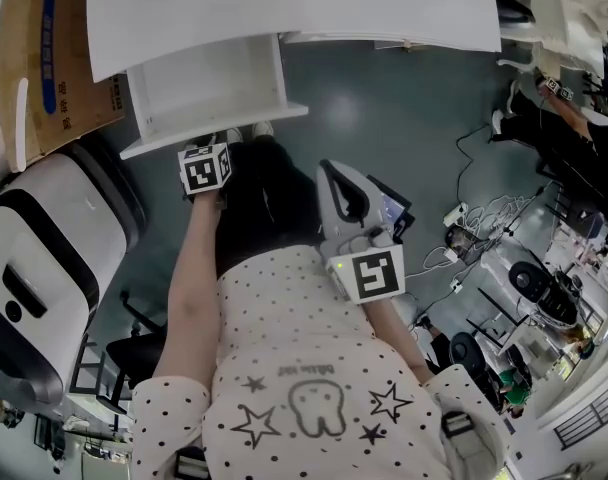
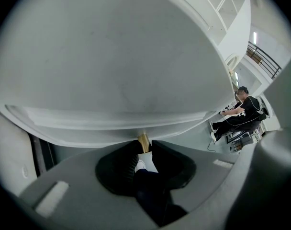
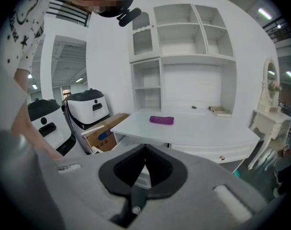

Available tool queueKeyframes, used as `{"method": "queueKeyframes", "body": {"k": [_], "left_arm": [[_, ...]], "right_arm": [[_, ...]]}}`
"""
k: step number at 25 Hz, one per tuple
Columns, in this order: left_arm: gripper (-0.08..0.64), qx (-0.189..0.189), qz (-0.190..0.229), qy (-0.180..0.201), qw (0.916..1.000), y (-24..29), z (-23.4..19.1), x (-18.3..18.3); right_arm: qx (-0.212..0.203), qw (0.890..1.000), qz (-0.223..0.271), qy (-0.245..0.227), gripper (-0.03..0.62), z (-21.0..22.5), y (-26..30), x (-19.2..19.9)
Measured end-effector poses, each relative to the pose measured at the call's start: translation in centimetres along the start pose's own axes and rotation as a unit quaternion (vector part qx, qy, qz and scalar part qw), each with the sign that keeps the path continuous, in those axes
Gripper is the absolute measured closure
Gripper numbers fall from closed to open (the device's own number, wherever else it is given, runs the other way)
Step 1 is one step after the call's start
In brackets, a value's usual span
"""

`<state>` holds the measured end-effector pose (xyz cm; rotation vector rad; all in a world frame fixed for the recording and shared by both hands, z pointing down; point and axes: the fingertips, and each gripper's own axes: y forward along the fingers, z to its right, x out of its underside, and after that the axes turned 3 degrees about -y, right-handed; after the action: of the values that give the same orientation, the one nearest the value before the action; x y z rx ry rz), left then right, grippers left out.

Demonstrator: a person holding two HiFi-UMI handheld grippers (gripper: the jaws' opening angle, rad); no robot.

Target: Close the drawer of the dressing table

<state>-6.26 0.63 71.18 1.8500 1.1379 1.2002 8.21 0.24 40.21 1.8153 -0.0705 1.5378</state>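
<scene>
drawer (image 1: pixel 209 83) open | L hand-held gripper (image 2: pixel 144 146) steep-down, pinching knob (image 2: pixel 143 140) | R hand-held gripper (image 3: pixel 145 153) slight-down, jaws together

Surroundings: floor clutter, stored gear, one bystander
Head view: cardboard box (image 1: pixel 54 58) at 10 o'clock, a white-and-black machine (image 1: pixel 44 268) below it at 8, loose cables (image 1: pixel 474 218) on the floor at 3. Left gripper view: seated person (image 2: pixel 242 110) at 3. Right gripper view: purple roll (image 3: pixel 162 120) near centre, flat book (image 3: pixel 219 111) at 3, small white vanity (image 3: pixel 270 116) with oval mirror further out at 3
</scene>
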Motion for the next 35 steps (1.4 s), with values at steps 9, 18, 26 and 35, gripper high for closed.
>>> {"method": "queueKeyframes", "body": {"k": [9, 18, 26, 35], "left_arm": [[0.472, 0.003, -0.001, 0.001, 1.0000, 0.1, 0.1, -0.4], [0.472, 0.006, -0.003, -0.001, 1.0000, 0.1, 0.0, -0.6], [0.472, 0.004, 0.001, -0.003, 1.0000, 0.4, -0.1, -1.1], [0.472, 0.004, 0.005, 0.000, 1.0000, 0.7, -0.3, -2.0]], "right_arm": [[0.005, 1.000, -0.002, 0.002, 0.589, 0.0, -0.1, -0.1], [0.013, 1.000, -0.001, 0.006, 0.589, 0.2, -0.3, -0.1], [0.015, 1.000, -0.004, 0.008, 0.589, 0.4, -0.5, 0.3], [0.021, 1.000, -0.002, 0.012, 0.589, 0.6, -0.8, 0.4]]}}
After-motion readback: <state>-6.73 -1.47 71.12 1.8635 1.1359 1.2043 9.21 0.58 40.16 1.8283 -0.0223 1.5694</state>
